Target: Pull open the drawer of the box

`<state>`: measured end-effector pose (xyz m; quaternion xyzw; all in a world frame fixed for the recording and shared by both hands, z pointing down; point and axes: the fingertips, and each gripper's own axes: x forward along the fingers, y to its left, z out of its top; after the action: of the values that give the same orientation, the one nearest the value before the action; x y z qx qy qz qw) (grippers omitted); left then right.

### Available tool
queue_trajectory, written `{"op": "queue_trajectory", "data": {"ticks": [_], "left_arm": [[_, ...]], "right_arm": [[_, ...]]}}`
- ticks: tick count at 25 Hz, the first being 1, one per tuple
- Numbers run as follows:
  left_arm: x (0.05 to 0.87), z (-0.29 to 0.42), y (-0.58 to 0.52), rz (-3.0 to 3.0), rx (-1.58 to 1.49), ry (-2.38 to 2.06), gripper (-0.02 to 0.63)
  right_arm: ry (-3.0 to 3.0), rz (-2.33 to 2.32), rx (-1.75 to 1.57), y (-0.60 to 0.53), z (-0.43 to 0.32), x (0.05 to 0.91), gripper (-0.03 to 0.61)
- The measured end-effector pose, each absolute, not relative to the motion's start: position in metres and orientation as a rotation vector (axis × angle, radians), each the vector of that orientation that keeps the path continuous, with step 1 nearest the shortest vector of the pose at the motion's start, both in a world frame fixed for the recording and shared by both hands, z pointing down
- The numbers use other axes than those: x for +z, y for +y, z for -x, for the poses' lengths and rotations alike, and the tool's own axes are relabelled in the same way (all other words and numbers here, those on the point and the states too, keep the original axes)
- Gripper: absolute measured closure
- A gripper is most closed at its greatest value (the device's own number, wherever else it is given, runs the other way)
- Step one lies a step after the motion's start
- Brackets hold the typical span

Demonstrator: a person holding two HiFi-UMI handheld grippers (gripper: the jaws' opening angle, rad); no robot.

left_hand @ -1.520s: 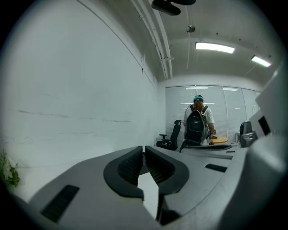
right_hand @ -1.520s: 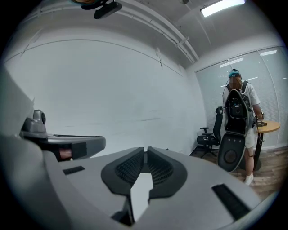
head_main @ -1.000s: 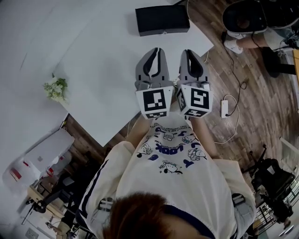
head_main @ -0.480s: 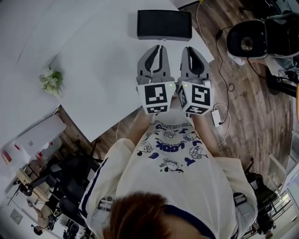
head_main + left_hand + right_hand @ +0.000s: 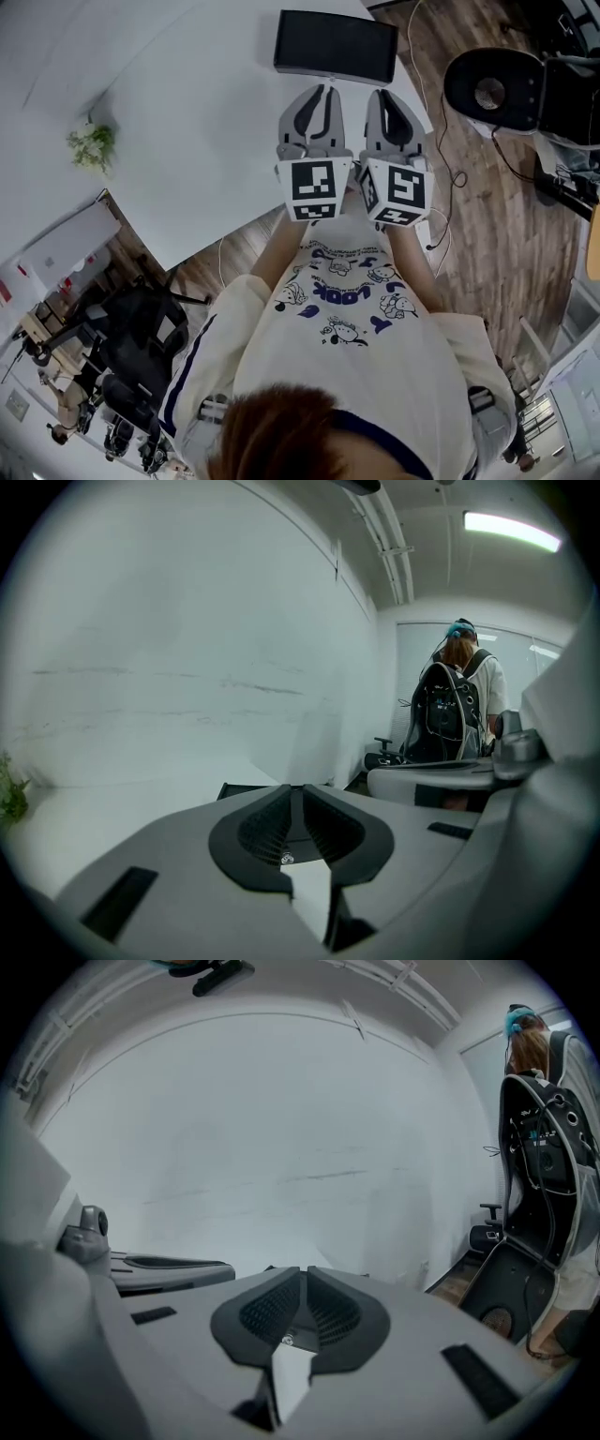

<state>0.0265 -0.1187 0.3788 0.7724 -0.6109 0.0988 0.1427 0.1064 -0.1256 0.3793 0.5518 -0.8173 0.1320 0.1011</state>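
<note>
The head view looks steeply down from over the person onto the left tool (image 5: 323, 91) and right tool (image 5: 379, 94), side by side, with the black box (image 5: 336, 47) just beyond their tips on the white worktop (image 5: 206, 131). Each tool's camera rides close behind its jaws, facing forward over that worktop, the other tool at its side.

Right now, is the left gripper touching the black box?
Apart. Head view shows a strip of white table between left gripper and black box.

Office, swivel chairs (image 5: 141, 342), white table (image 5: 202, 122)
</note>
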Motion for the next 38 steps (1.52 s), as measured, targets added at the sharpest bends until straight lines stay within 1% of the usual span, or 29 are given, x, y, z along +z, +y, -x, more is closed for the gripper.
{"op": "queue_trajectory", "data": {"ticks": [18,20,21,26,33,38], "left_arm": [[0.432,-0.025,-0.133,-2.155,0.394,-1.632,0.58],[0.437,-0.026,-0.135,-2.158,0.405,-1.609,0.534],[0.439,-0.027,-0.136,-2.161,0.41,-1.598,0.521],[0.452,-0.034,-0.14,-2.177,0.434,-1.548,0.518],[0.487,-0.038,-0.146,-2.142,0.496,-1.484,0.488],[0.507,-0.037,-0.152,-2.128,0.558,-1.481,0.488]], "right_arm": [[-2.331,-1.617,0.495,-0.135,-0.104,0.413,0.535],[-2.312,-1.629,0.511,-0.134,-0.105,0.418,0.535],[-2.304,-1.635,0.516,-0.134,-0.106,0.42,0.535],[-2.271,-1.659,0.528,-0.132,-0.11,0.427,0.535],[-2.243,-1.676,0.547,-0.13,-0.112,0.438,0.535],[-2.236,-1.675,0.565,-0.13,-0.111,0.443,0.535]]}}
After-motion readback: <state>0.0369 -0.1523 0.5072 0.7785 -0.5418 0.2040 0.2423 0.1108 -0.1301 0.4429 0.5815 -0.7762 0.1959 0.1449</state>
